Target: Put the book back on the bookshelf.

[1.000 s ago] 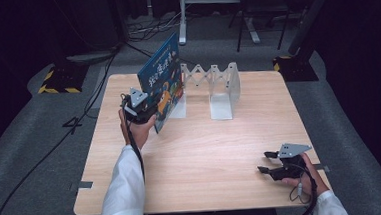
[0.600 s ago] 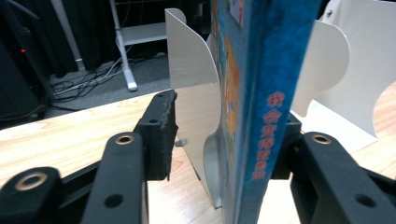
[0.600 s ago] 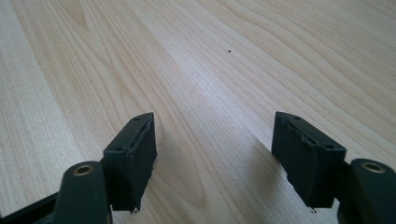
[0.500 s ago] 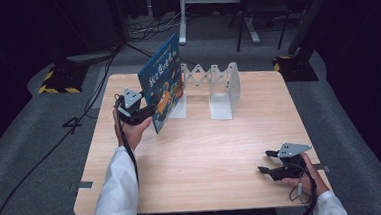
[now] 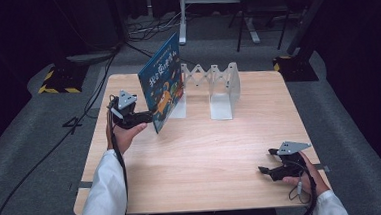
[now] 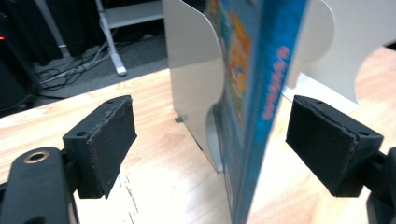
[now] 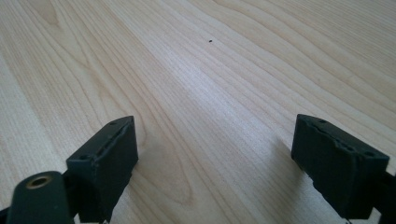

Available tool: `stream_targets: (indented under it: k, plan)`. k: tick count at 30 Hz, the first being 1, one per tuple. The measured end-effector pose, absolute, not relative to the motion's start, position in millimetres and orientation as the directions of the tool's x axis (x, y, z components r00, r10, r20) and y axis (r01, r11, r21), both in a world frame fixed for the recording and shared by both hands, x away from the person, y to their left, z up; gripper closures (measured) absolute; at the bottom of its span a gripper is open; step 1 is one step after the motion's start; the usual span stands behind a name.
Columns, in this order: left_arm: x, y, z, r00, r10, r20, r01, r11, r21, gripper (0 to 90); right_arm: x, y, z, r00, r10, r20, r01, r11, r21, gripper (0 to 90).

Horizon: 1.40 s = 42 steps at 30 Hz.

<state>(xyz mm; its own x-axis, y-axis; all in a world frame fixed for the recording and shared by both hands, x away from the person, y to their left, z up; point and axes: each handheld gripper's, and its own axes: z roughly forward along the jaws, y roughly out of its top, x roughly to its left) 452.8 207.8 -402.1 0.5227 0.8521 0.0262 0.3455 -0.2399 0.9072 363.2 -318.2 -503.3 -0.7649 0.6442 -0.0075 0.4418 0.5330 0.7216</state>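
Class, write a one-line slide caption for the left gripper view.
Left gripper open, pads clear of the blue book standing against the white rack.

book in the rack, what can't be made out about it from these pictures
- Cover title: on the book in the high view the lettering is too small; in the left gripper view it is seen edge-on and blurred.
- Bottom edge: cut off by the lower frame edge in the left gripper view, so its contact with the table is unclear.
- Back cover: faces away in the high view.
- Which slot of the rack it stands in: hidden by the book itself.
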Motion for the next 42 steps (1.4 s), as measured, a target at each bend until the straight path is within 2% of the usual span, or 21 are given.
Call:
stream_targets:
  k: [9, 17, 26, 31, 42]
  plan:
    - [436.7, 210.3, -401.4, 0.602, 0.792, 0.1, 0.357, -0.38, 0.853, 15.7, 366.3, -316.0, -503.2, -0.742, 0.67, -0.01, 0.46, 0.519, 0.72, 14.6]
    - [424.9, 211.3, -399.8, 0.625, 0.77, 0.126, 0.341, -0.415, 0.843, 15.8, 366.5, -314.6, -503.3, -0.734, 0.679, -0.007, 0.467, 0.512, 0.721, 14.6]
    - [404.7, 210.1, -408.1, 0.645, 0.734, 0.212, 0.342, -0.525, 0.779, 16.2, 364.7, -314.6, -502.8, -0.724, 0.689, -0.01, 0.474, 0.508, 0.719, 15.0]
    - [390.0, 214.2, -412.7, 0.659, 0.713, 0.24, 0.344, -0.57, 0.746, 16.5, 363.1, -315.5, -499.9, -0.715, 0.697, -0.045, 0.47, 0.528, 0.707, 15.7]
    - [367.4, 224.6, -432.0, 0.682, 0.685, 0.258, 0.358, -0.619, 0.699, 16.5, 355.5, -323.3, -492.7, -0.697, 0.713, -0.076, 0.465, 0.53, 0.709, 19.9]
